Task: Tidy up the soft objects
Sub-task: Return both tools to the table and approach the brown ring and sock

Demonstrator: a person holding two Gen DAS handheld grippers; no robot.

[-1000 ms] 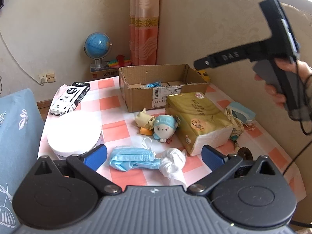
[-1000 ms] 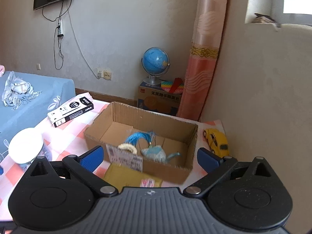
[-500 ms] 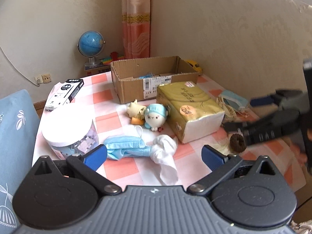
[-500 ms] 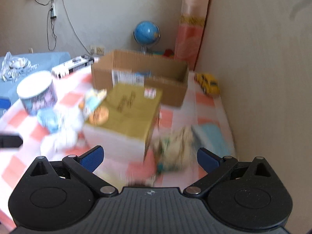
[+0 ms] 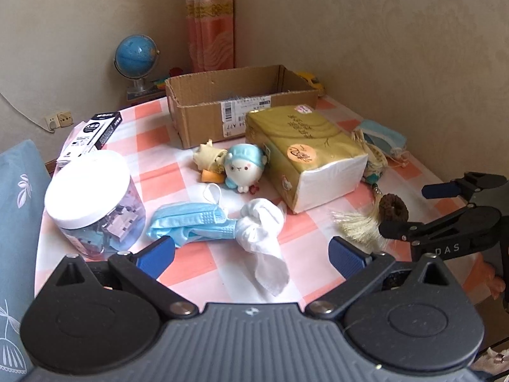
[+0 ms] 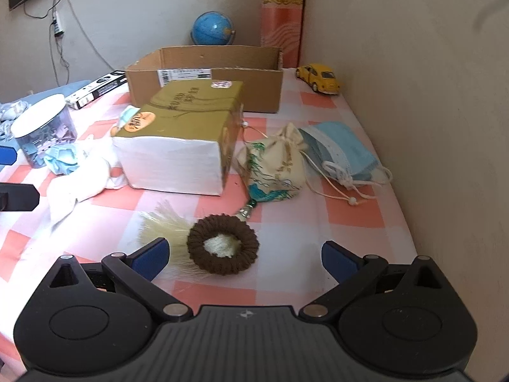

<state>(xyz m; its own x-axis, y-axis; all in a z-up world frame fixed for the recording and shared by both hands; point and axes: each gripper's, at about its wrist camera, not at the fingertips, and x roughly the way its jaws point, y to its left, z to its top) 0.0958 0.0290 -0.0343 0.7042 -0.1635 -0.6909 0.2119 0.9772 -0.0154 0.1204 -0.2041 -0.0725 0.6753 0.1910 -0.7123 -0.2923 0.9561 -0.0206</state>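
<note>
Left wrist view: left gripper (image 5: 251, 254) low over the near edge of the checkered table (image 5: 318, 242), fingers spread wide, holding nothing. Between the tips: crumpled blue face mask (image 5: 191, 224) touching a knotted white cloth (image 5: 264, 226). Further back a small plush toy (image 5: 243, 167) just beside the gold tissue pack (image 5: 305, 156), beige soft piece (image 5: 208, 157) on its other side. Cardboard box (image 5: 203, 121) behind those, open top. Clear jar with white lid (image 5: 90, 197) at left. Right gripper (image 5: 413, 210) in from the right edge near the brown ring with tassel (image 5: 393, 207).

Right wrist view: right gripper (image 6: 243, 258) fingers wide apart, nothing pinched. Brown ring with tassel (image 6: 222, 245) on the table (image 6: 350, 210) between the tips. Drawstring pouch (image 6: 276, 168) beyond, touching a folded blue mask (image 6: 346, 152). Tissue pack (image 6: 178, 133) left of the pouch, cardboard box (image 6: 264, 89) behind. Yellow toy car (image 6: 319, 78) by the wall.
</note>
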